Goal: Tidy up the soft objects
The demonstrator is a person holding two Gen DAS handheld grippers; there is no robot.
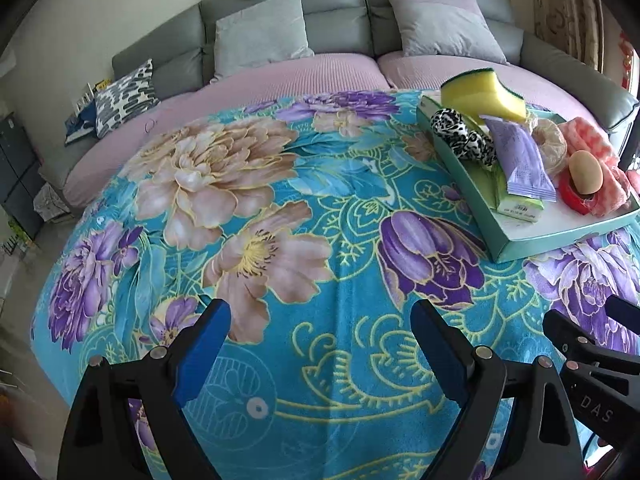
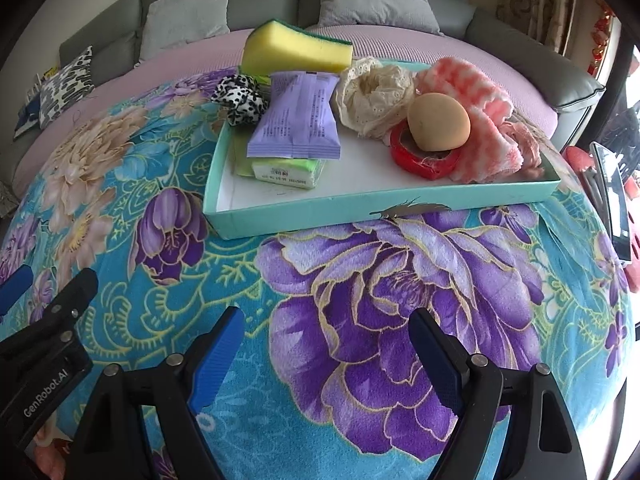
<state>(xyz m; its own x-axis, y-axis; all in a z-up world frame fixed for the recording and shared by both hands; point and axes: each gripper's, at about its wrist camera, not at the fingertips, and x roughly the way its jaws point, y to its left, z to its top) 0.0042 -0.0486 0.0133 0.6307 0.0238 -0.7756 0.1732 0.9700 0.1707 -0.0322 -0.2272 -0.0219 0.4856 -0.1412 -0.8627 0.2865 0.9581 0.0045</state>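
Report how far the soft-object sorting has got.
Done: nothing visibly sorted; the sponge, leopard scrunchie, purple packet, lace scrunchie, beige puff and pink cloth all sit piled in the teal tray. In hand: nothing; left gripper and right gripper are open over the blanket. Left: everything.

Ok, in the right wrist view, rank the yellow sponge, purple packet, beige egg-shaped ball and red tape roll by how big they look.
1-2. Sponge and purple packet: look alike, unranked; the sponge sits farther back.
3. Red tape roll, partly hidden by the ball.
4. Beige ball, close to the roll.
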